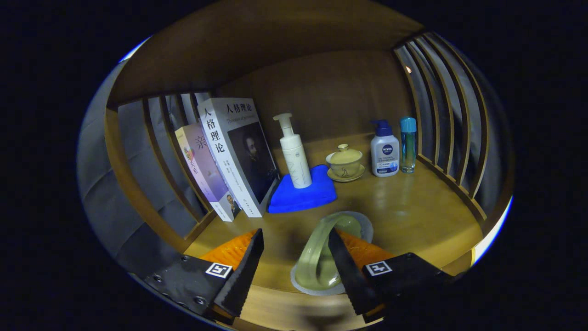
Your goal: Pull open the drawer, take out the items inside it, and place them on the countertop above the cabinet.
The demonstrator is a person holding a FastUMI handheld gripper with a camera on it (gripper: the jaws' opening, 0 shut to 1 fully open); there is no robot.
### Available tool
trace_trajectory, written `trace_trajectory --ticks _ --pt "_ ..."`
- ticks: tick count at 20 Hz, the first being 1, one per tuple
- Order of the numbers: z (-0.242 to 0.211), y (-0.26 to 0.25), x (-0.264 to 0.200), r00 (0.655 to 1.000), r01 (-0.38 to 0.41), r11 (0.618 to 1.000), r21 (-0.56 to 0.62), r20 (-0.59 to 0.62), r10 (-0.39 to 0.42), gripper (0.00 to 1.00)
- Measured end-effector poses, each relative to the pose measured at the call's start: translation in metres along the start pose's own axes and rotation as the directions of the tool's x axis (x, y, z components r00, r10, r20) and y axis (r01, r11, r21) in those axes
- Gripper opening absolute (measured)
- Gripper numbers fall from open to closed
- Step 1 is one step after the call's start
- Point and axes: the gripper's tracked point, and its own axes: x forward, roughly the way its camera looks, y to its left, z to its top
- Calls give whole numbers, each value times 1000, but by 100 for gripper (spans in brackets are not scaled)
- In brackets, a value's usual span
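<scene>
A translucent pale green pouch [317, 262] with a grey-white rim lies on the wooden countertop [413, 207] near its front edge. It is bent into an arch. My gripper [294, 233] hangs just above it, open, with a wide gap between the fingers. The pouch sits in that gap, against the inner side of the right finger [344, 266], which covers part of it. The left finger [243, 266] is apart from the pouch. I cannot tell whether the right finger touches it.
Beyond the fingers, two books [239, 151] lean on the left slatted rail [170, 151]. A white pump bottle [294, 154] stands on a blue cloth [303, 193]. A lidded cup [344, 161], a blue-pump bottle [384, 151] and a blue-capped vial [407, 145] stand by the right rail [441, 115].
</scene>
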Motion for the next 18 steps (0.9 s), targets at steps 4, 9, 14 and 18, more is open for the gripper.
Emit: trace_trajectory --ticks 4,9,14,18 --pt "-22 -27 0 987 96 990 -101 -123 -108 90" --pt "-14 -22 -19 994 85 992 -90 -60 -91 95" --pt "-8 -8 -64 997 57 991 -120 48 -52 96" --pt "-10 5 -108 987 62 984 -169 158 -35 97"
